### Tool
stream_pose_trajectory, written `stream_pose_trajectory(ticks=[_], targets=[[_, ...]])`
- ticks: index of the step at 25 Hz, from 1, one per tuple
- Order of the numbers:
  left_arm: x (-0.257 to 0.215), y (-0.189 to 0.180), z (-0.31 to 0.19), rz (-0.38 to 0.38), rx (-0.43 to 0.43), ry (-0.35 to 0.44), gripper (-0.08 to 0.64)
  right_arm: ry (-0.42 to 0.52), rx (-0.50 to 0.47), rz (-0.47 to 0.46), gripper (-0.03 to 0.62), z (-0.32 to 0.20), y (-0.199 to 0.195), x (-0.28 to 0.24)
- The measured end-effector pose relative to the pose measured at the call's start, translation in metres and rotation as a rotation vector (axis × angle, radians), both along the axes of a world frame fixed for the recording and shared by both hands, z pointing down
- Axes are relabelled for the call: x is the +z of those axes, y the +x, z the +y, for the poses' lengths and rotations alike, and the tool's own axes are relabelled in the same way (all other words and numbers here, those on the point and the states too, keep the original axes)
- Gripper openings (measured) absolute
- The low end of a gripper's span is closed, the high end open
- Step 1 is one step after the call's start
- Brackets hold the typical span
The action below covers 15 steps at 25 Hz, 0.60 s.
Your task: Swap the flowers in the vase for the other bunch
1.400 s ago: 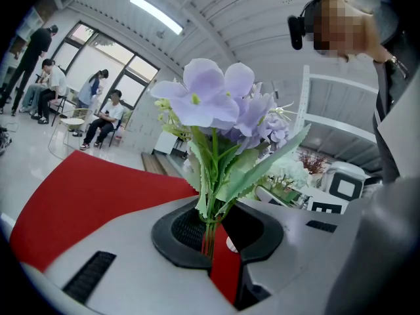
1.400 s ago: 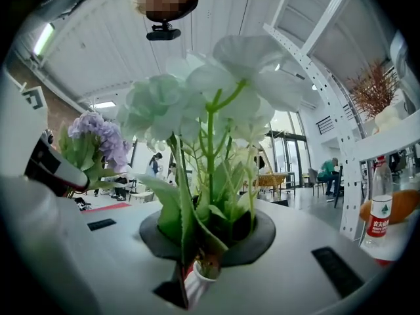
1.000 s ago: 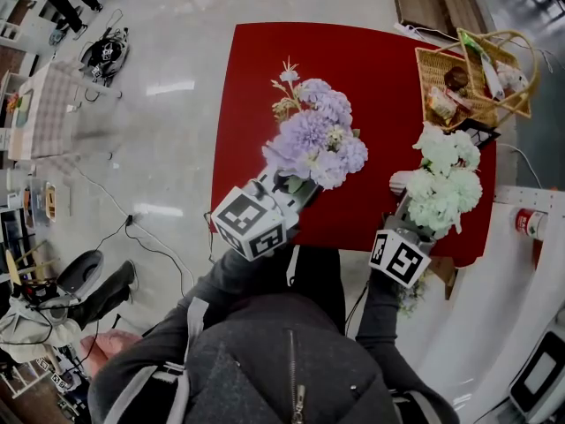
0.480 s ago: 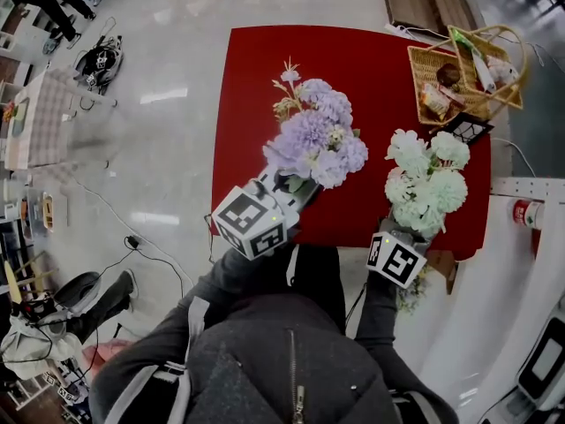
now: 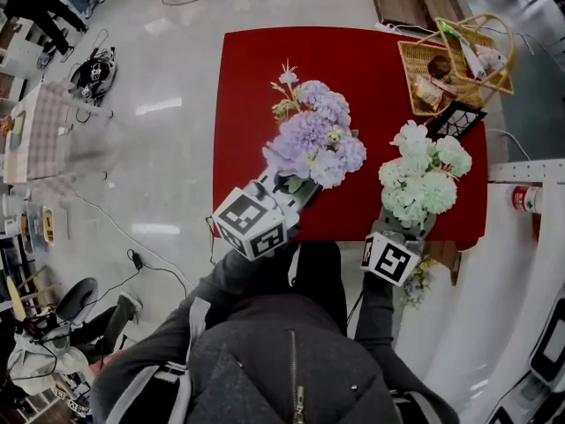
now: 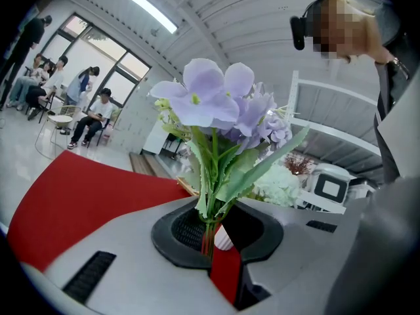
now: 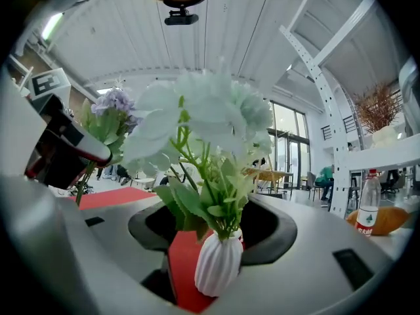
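Since a second before, my right tongs (image 5: 404,228) had just been opening. They stood wide, with the white ribbed vase (image 7: 218,264) between the jaws and neither pad pressing it. That vase stood upright on the red table (image 5: 265,87) near its right front corner. The white bunch (image 5: 422,179) was still in it, stems vertical, heads up. My left tongs (image 5: 296,191) had kept their narrow grip on the purple bunch (image 5: 316,140), held left of the vase. Its stems rose upright from the jaws, blossoms on top. A wicker basket (image 5: 450,60) sat at the far right corner.
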State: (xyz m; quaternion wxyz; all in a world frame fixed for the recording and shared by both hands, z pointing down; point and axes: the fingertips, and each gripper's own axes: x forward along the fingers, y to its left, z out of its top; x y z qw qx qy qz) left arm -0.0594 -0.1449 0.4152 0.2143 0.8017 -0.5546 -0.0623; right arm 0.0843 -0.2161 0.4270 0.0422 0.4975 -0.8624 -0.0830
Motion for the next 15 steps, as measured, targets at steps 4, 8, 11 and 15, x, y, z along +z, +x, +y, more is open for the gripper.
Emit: stream_pose_trajectory(ticks=[4,8,11,15], targets=[[-0.001,0.001,0.003,0.016,0.019,0.002,0.061,-0.018,-0.006,0.006,0.213,0.010,-0.002,0.004],[-0.005,0.001,0.005,0.018,0.039,0.009,0.061,-0.033,0.002,0.009,0.213,0.018,-0.002,0.004],[-0.005,0.004,0.008,0.018,0.051,0.011,0.061,-0.050,0.000,0.016,0.213,0.026,0.001,0.008],[-0.004,0.010,0.011,0.021,0.061,0.014,0.061,-0.100,-0.039,-0.004,0.213,0.041,0.003,0.016]])
